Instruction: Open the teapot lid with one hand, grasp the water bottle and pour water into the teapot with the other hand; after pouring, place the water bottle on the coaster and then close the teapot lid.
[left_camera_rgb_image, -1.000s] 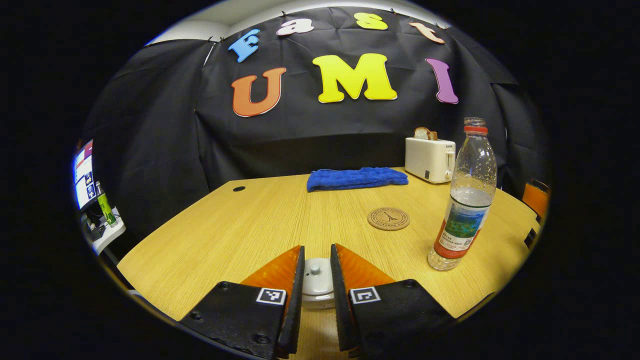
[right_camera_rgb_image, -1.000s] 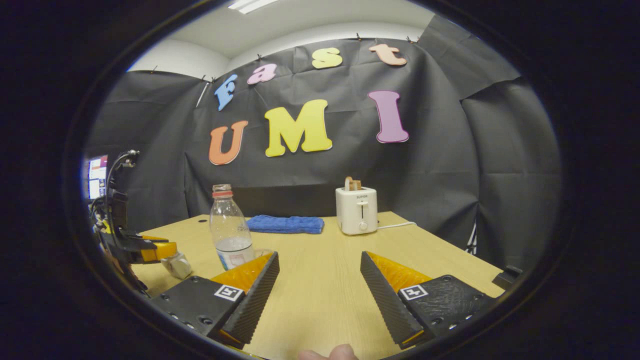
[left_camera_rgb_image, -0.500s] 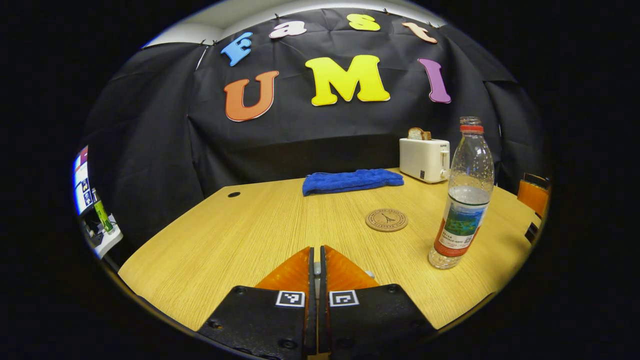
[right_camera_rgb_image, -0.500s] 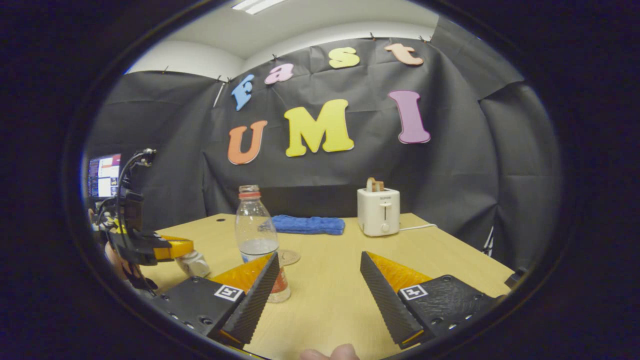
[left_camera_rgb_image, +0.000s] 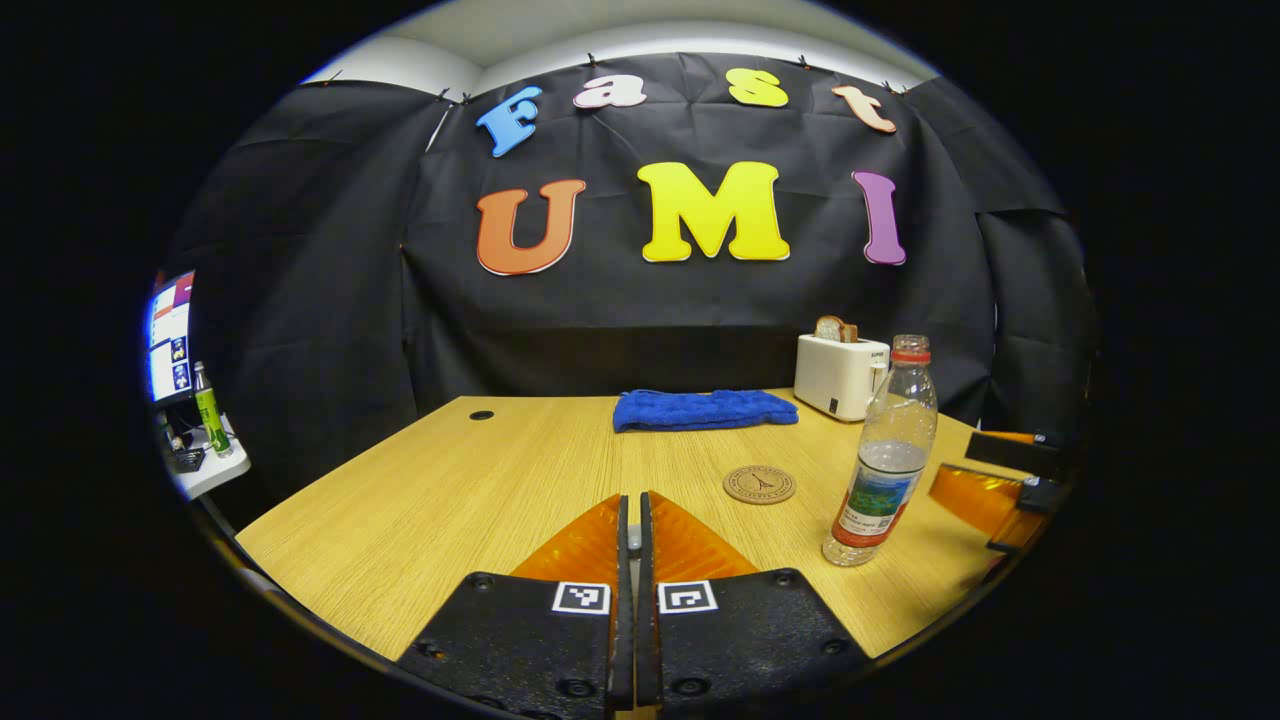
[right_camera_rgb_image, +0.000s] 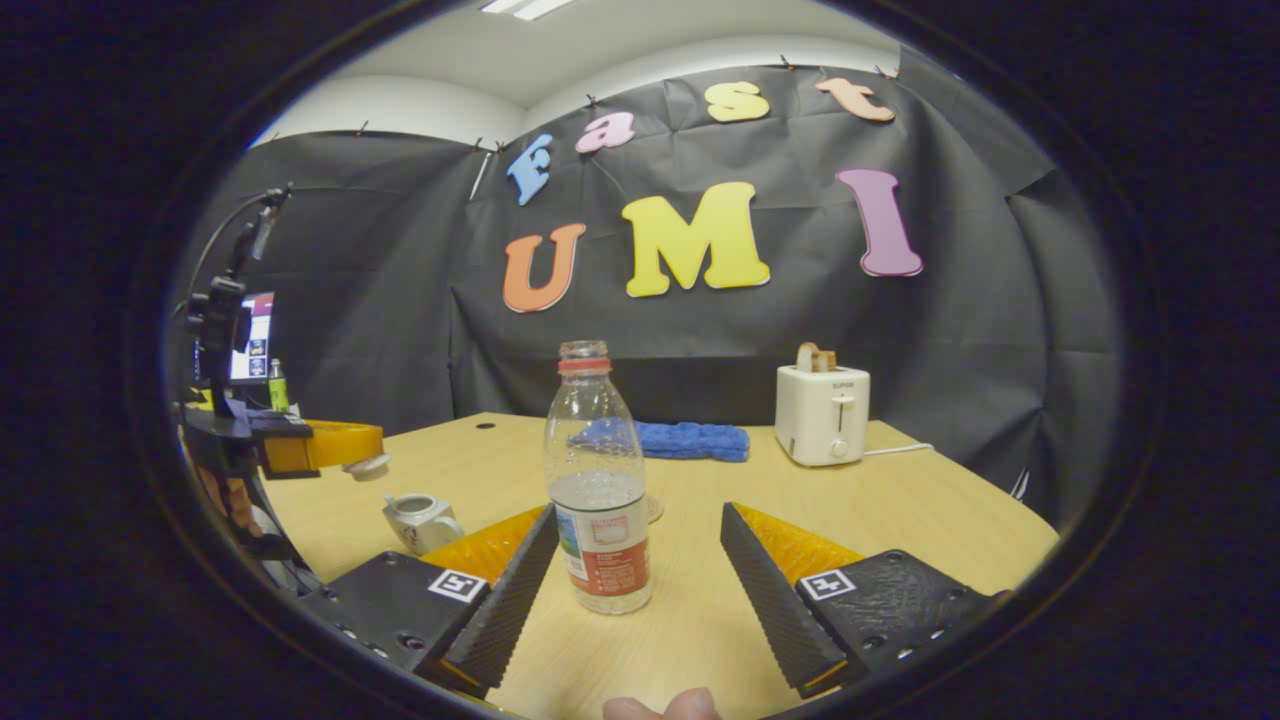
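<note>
At far left of the right gripper view: left tool (right_camera_rgb_image: 352, 447) raised over the desk (right_camera_rgb_image: 900, 510), clenched on the lid (right_camera_rgb_image: 366, 466). Below it, open teapot (right_camera_rgb_image: 420, 520) resting on the desk, spout toward the camera's left. Farther right: bottle (right_camera_rgb_image: 598, 480) upright, long axis vertical, uncapped mouth up, partly filled, between the spread fingers of the right tool (right_camera_rgb_image: 640, 545), untouched. Coaster (left_camera_rgb_image: 759, 484) just left of the bottle in the left gripper view.
</note>
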